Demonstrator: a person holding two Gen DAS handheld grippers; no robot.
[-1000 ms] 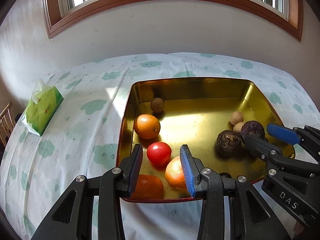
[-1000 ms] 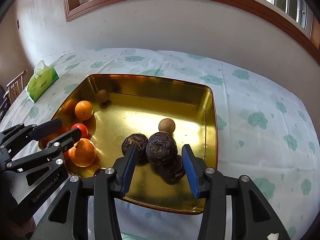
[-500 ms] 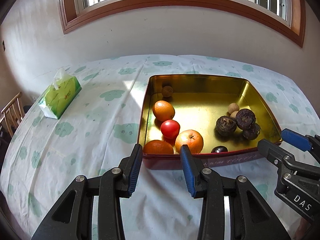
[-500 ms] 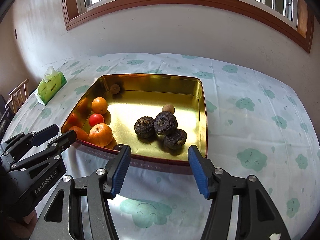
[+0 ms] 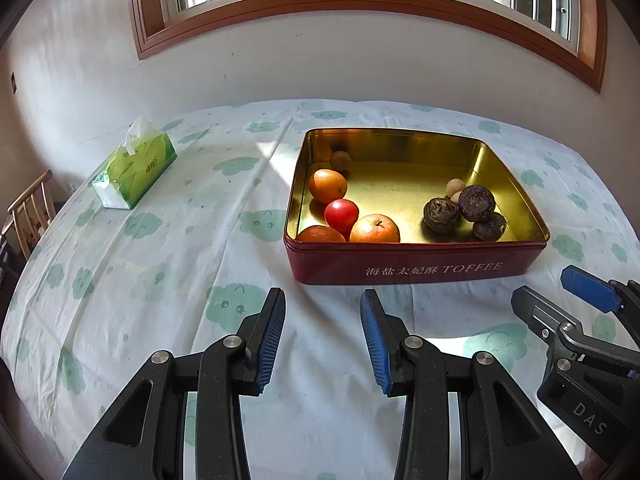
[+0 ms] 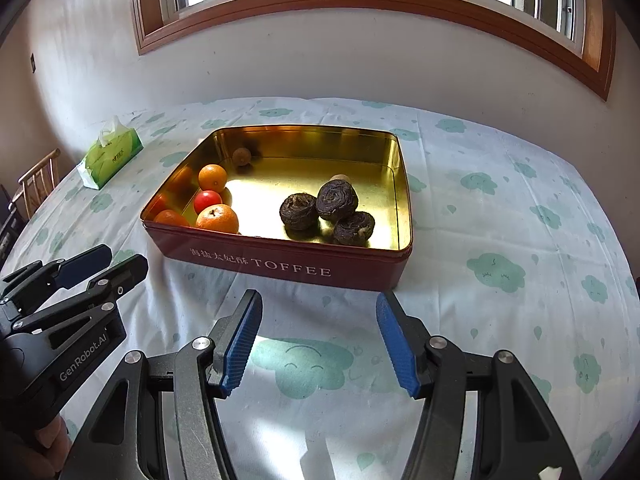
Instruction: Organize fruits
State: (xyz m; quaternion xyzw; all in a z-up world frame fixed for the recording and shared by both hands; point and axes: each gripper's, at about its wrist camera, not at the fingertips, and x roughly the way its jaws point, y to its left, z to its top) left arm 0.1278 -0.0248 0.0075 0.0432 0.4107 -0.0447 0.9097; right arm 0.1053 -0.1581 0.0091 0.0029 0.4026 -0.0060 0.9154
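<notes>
In the middle of the frame, the tin (image 5: 416, 268) on the counter already holds oranges at its left and dark fruits (image 5: 464, 210) at right, so sorting looks finished; left gripper (image 5: 322, 336) and right gripper (image 6: 318, 336) stand apart, empty.

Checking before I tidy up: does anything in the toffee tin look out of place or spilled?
Nothing is spilled. One small brown fruit sits alone in the far corner of the tin, apart from another like it beside the dark fruits.

Black tongs (image 5: 323, 334), ribbed blue pads (image 6: 240, 340), silver screws, white lettering.
</notes>
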